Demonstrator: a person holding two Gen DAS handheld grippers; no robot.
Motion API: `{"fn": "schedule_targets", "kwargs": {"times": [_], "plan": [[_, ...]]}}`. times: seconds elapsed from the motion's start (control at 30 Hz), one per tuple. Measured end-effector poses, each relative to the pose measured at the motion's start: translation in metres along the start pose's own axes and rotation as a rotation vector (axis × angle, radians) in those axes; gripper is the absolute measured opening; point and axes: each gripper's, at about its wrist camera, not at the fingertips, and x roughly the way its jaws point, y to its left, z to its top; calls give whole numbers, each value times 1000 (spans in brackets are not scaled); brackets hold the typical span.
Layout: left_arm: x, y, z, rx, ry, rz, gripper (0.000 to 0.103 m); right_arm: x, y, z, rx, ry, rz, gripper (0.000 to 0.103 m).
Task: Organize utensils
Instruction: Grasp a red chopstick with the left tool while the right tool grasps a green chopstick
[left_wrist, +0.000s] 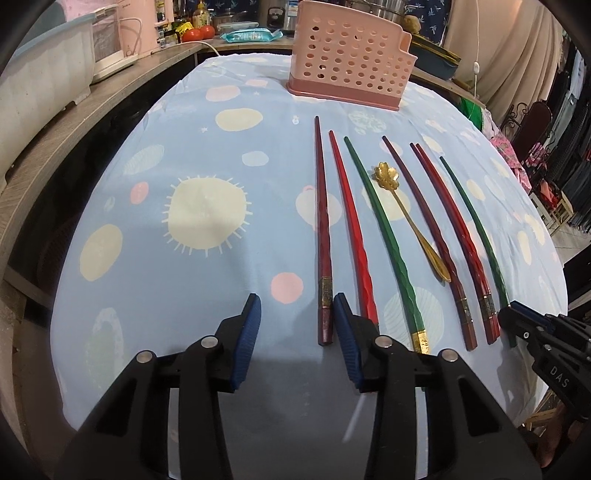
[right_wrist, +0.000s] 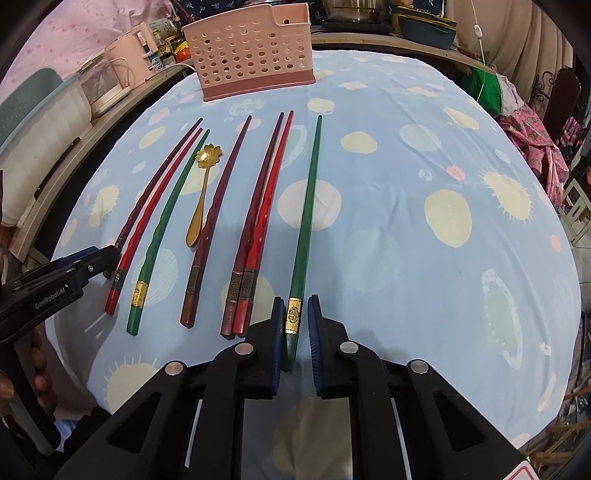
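1. Chopsticks and a gold spoon: laid in a row on the tablecloth, well short of the pink holder.
2. Right gripper: jaws straddle the green chopstick at its gold band, a small gap either side; not yet pinching.
3. Left gripper: jaws spread wide around the dark red chopstick, grasping nothing.
4. Step, judged: first pickup. Next: close, lift, carry to holder.

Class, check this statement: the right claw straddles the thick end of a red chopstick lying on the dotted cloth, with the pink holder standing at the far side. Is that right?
Not quite: the right wrist view shows the right claw straddling a green chopstick, not red. The cloth and pink holder are as stated.
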Motion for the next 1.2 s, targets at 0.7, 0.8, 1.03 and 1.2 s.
{"fn": "schedule_targets", "kwargs": {"times": [0.7,0.8,1.03,1.2], "plan": [[-1,1,-3,26,-5,9,23,1,-2,-5,5,-20,23,11],[-1,1,-3,21,-3,9,23,1,-3,-5,7,-20,30,11],[0,4,-1,7,2,12,23,0,-6,-6,12,-10,52,9],[-1,2,-1,8,9,-10,8,-2,-9,-6,10,-16,54,8]]}}
